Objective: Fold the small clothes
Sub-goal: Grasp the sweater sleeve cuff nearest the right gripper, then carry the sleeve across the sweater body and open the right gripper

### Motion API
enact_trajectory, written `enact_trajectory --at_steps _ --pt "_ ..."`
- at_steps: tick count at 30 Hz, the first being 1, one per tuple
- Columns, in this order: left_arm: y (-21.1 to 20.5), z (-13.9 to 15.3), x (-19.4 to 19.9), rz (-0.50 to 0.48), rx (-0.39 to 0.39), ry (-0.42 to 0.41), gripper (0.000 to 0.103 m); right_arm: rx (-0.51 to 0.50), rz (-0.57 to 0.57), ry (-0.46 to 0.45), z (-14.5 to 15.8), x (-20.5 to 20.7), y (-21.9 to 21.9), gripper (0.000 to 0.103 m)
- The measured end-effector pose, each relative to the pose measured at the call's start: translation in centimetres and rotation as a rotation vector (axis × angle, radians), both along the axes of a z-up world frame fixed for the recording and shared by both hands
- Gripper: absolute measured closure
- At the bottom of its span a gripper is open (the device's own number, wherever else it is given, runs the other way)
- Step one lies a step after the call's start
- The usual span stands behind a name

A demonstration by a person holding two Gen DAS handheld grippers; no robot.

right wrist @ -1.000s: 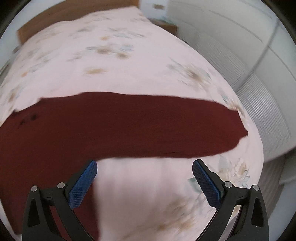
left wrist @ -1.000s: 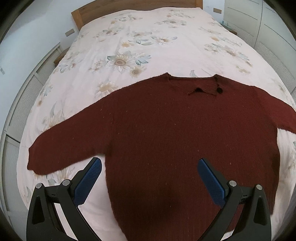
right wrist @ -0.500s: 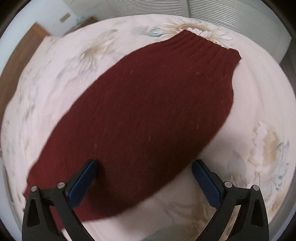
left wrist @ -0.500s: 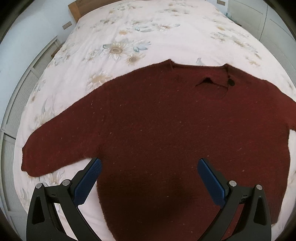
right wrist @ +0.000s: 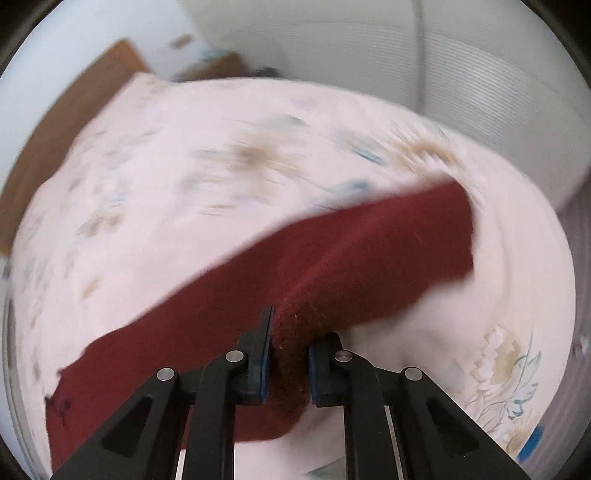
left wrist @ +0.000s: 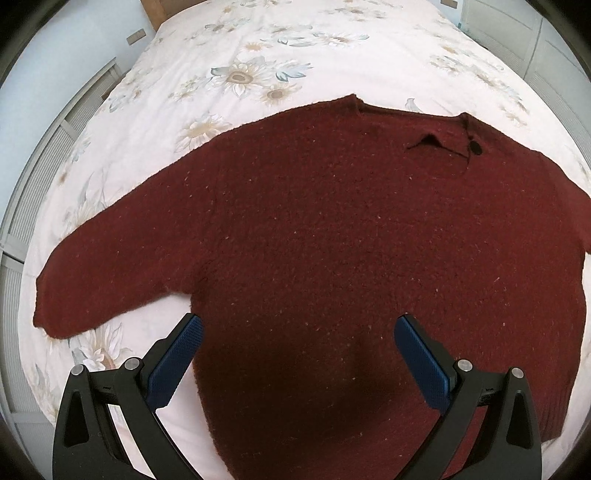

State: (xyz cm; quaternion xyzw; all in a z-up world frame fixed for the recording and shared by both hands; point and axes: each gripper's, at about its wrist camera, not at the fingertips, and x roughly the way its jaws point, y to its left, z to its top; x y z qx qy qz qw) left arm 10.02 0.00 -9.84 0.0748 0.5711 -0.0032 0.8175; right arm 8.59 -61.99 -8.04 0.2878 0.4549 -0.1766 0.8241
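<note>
A dark red knitted sweater (left wrist: 332,240) lies flat on the bed, neckline away from me, one sleeve (left wrist: 110,266) stretched out to the left. My left gripper (left wrist: 295,339) hovers open over the sweater's lower body, blue pads wide apart with nothing between them. In the right wrist view my right gripper (right wrist: 290,354) is shut on a bunched fold of the other sleeve (right wrist: 369,251). That sleeve rises from the sheet at the pinch, and its cuff end lies off to the right.
The bed carries a pale pink floral sheet (left wrist: 258,55) with a wooden headboard (left wrist: 159,7) at the far end. White slatted panels (left wrist: 44,155) run along the left side, and white cabinets (left wrist: 517,37) stand at the right.
The right gripper went from wide open over the sleeve to shut on a fold of it. The left gripper sank closer to the sweater, still open.
</note>
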Motion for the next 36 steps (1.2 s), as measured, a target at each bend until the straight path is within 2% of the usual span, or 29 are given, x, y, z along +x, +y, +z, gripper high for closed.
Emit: enact_trajectory --at_steps 4,9,12,17,21,26,29,36 --pt "0.2 0.5 -0.4 0.001 -0.010 -0.022 0.001 -0.039 0.137 -0.114 5.6 1.2 6.6 0.088" --pt "0.2 0.7 -0.7 -0.028 -0.002 -0.040 0.001 -0.051 0.293 -0.210 10.0 3.1 15.3 0.089" --pt "0.9 0.6 -0.6 -0.008 -0.051 -0.031 0.001 -0.049 0.383 -0.243 11.8 5.0 20.5 0.089" --pt "1.8 0.8 -0.5 0.010 -0.066 -0.048 0.001 -0.041 0.531 -0.257 13.1 7.3 28.7 0.089" --pt "2.7 1.0 -0.4 0.031 -0.076 -0.062 0.001 -0.005 0.614 -0.226 11.2 8.9 33.9 0.089" --pt "3.0 0.9 -0.5 0.025 -0.064 -0.069 0.001 0.022 0.696 -0.118 6.1 9.0 39.6 0.089" --pt "3.5 0.4 -0.5 0.030 -0.060 -0.062 0.001 0.015 0.728 -0.033 2.5 8.7 41.7 0.089" --pt "4.8 -0.8 -0.5 0.062 -0.050 -0.035 0.001 -0.054 0.790 0.102 -2.3 7.1 43.6 0.085"
